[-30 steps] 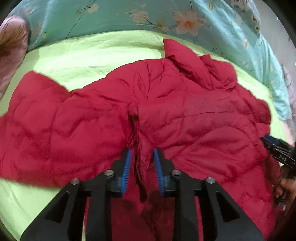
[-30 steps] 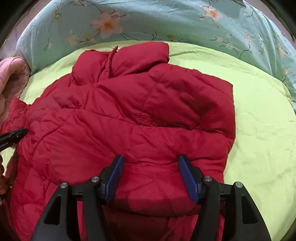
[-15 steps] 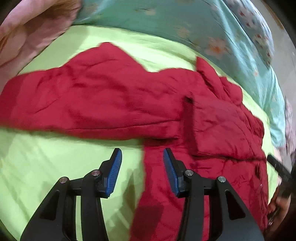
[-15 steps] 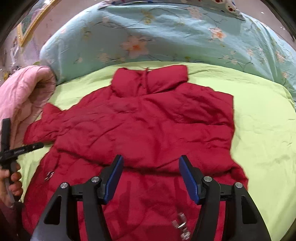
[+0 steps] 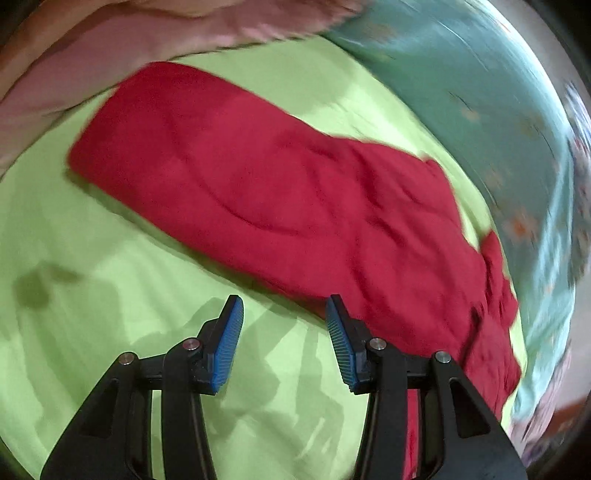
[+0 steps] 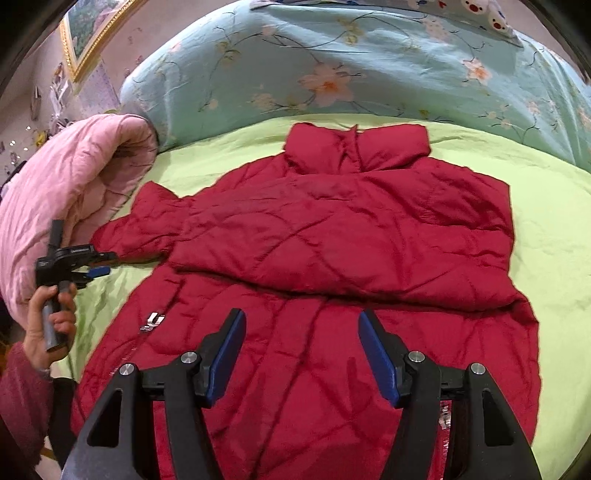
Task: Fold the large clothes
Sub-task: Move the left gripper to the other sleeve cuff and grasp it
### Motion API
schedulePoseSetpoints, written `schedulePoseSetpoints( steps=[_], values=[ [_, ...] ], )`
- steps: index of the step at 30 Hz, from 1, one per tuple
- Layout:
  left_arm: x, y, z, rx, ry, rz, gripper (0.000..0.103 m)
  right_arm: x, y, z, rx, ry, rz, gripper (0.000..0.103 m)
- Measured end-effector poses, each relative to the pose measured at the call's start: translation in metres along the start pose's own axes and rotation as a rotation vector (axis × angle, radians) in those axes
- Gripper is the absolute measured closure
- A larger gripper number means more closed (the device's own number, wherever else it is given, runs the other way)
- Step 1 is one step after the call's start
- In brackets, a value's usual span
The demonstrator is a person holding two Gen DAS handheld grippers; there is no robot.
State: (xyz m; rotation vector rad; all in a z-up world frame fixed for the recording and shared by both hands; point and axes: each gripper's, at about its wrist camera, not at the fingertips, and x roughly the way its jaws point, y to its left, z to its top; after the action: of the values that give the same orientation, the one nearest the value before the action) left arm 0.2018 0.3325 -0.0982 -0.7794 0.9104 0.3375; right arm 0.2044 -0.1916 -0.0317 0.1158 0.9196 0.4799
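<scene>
I am folding the red jacket (image 6: 332, 258), lying flat on the green sheet (image 6: 554, 240), one sleeve already crossed over its chest; my left gripper (image 5: 284, 343) is hanging spread and empty beside the outstretched sleeve (image 5: 221, 177), my right gripper (image 6: 301, 354) gaping above the hem, holding nothing; next I am judging that sleeve needs pinching and carrying inward.

No text can be read; the small print on the left tool (image 6: 96, 263) is illegible

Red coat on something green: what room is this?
Most likely a bedroom. The coat lies on a green sheet, with a flowered quilt behind, a pink blanket beside it and a framed picture on the wall.
</scene>
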Motion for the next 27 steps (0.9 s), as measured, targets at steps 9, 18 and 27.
schedulePoseSetpoints(
  steps=[9,18,27],
  values=[
    [0.024,0.03,0.034,-0.148,-0.048,-0.01,0.045,0.003,0.021,0.0,-0.02,0.006,0.042,0.038],
    [0.036,0.015,0.054,-0.093,-0.114,0.002,0.082,0.012,0.02,-0.005,-0.002,0.031,0.047,0.038],
    [0.009,-0.02,0.05,0.026,-0.208,0.027,0.095,0.008,0.007,-0.004,0.031,0.012,0.044,0.038]
  ],
)
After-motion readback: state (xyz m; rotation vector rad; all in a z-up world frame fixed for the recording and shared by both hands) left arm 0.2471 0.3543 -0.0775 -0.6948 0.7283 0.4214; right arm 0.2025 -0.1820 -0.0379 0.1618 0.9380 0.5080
